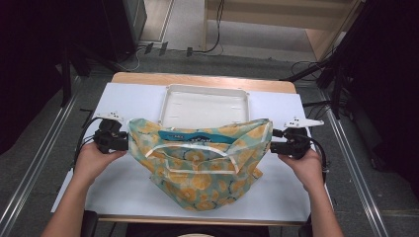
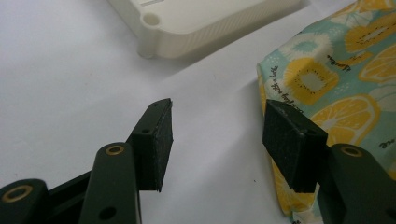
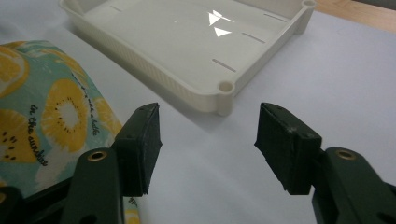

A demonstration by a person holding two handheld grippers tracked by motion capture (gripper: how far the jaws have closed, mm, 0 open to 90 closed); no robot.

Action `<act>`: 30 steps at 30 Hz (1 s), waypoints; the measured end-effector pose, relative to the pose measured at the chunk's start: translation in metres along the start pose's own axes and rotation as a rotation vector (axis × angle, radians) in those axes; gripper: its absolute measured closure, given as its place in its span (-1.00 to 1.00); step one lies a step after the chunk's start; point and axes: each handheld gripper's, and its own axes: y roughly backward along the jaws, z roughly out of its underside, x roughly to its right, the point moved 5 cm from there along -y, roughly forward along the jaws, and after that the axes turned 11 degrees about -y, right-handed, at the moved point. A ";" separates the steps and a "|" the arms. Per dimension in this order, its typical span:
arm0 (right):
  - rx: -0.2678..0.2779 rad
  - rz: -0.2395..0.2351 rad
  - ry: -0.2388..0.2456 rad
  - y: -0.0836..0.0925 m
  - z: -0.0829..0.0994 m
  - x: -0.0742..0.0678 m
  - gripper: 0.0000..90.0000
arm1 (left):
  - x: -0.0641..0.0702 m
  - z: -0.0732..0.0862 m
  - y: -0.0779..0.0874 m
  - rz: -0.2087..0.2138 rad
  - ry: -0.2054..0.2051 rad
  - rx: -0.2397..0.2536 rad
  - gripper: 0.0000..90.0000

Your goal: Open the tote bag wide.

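A soft teal cloth bag printed with yellow citrus slices (image 1: 200, 163) is lying spread on the white-covered desk (image 1: 123, 187), just in front of the shallow white plastic tray (image 1: 205, 106); the left claw (image 1: 118, 140) and the right claw (image 1: 276, 140) are flanking its upper corners, jaws standing wide and gripping nothing; being limp and light, the cloth is probably best pinched at those corners.

The bag (image 2: 336, 84) — cut off by both gripper views' edges — lettering unreadable.
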 end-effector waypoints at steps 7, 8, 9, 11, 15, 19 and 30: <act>-0.009 -0.021 0.006 0.001 -0.003 -0.004 -0.06 | 0.000 -0.001 0.003 0.002 -0.007 0.007 -0.06; -0.012 -0.028 0.002 0.001 -0.003 -0.005 -0.06 | 0.000 -0.001 0.003 0.007 -0.003 0.013 -0.06; -0.018 -0.030 0.002 0.001 -0.003 -0.005 -0.06 | 0.000 -0.002 0.003 0.007 -0.004 0.017 -0.06; -0.022 -0.035 -0.003 0.000 -0.003 -0.006 -0.05 | 0.000 -0.001 0.004 0.007 -0.005 0.017 -0.06; -0.023 -0.032 -0.002 0.000 -0.004 -0.007 -0.04 | -0.001 0.000 0.004 0.012 -0.003 0.013 -0.07; -0.026 -0.040 0.008 -0.001 -0.005 -0.009 -0.03 | 0.000 0.000 0.005 0.010 -0.006 0.016 -0.07; -0.037 -0.049 0.016 -0.004 -0.006 -0.012 -0.01 | 0.002 0.002 0.006 0.017 -0.017 0.010 -0.09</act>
